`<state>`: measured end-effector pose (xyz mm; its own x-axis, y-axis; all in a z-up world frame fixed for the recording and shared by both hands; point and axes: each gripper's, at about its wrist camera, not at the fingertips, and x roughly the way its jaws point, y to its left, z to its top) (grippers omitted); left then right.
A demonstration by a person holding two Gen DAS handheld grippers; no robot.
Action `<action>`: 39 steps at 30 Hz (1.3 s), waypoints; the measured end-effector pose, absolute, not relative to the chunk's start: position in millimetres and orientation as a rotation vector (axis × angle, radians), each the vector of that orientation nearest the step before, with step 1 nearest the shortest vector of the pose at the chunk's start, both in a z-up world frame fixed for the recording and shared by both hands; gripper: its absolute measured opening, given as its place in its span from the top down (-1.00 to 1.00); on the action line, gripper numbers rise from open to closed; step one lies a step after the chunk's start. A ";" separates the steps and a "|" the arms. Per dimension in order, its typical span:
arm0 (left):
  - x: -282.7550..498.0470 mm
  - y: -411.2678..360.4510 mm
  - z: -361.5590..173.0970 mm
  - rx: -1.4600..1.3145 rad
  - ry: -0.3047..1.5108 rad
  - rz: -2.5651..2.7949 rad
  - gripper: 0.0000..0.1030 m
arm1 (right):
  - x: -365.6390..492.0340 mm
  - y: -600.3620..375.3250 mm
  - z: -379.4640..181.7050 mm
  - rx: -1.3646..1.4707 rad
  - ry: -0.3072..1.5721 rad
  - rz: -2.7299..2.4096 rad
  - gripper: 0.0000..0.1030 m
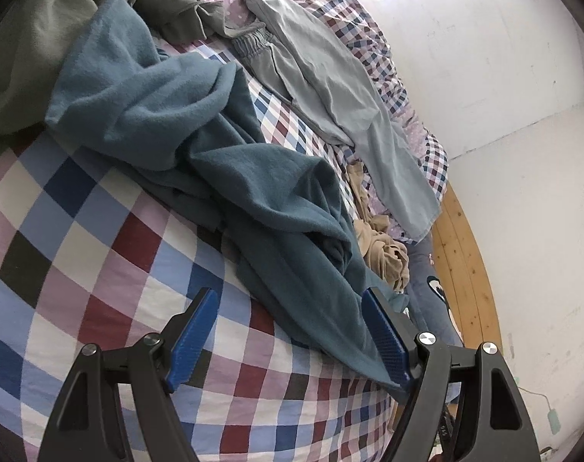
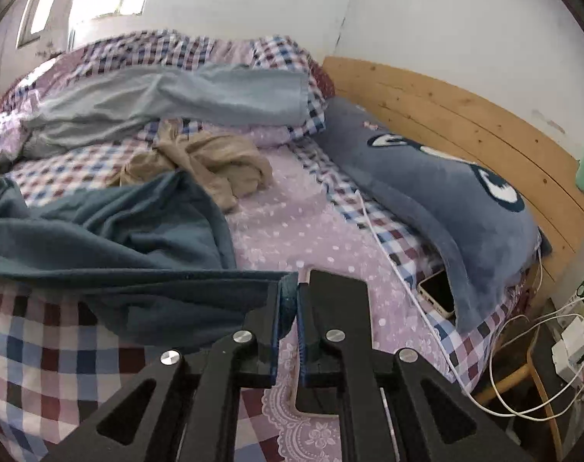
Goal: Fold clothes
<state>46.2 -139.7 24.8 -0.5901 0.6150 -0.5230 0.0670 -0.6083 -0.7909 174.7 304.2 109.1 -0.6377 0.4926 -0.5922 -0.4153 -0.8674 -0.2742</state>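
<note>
A dark teal fleece garment (image 1: 199, 131) lies crumpled across the checkered bedspread (image 1: 80, 238). My left gripper (image 1: 292, 296) is open just above the bed, and the garment's lower corner runs between its blue fingers (image 1: 384, 338). My right gripper (image 2: 291, 300) is shut on the hem edge of the same teal garment (image 2: 138, 238), pulling it taut a little above the bed. Light blue trousers (image 1: 330, 88) lie stretched out farther back. A tan garment (image 2: 211, 161) sits bunched between them and the teal one.
A grey-green garment (image 1: 34, 38) is heaped at the far left. A blue-grey pillow (image 2: 438, 200) lies along the wooden headboard (image 2: 465, 115), with a phone (image 2: 440, 292) and white cable (image 2: 388, 254) under its edge. Chargers and cables (image 2: 573, 338) sit beside the bed. White walls enclose the bed.
</note>
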 end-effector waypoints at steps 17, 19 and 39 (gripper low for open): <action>36.7 -136.6 22.0 -1.193 -1.171 2.224 -0.57 | 186.4 211.9 123.1 -0.776 -0.156 2.917 -0.42; 36.2 -137.8 21.2 -1.196 -1.177 2.223 -0.57 | 180.5 184.7 116.3 -0.798 -0.246 2.981 -0.42; 23.9 -170.3 13.0 -1.194 -1.330 2.142 -0.57 | 86.2 -6.1 49.9 -0.813 -0.913 3.291 -0.13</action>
<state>23.9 -170.3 13.0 -0.5838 0.6600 -0.4727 0.1306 -0.4983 -0.8571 86.2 -6.1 49.9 -0.8292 -0.2216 -0.5132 0.4543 -0.8021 -0.3877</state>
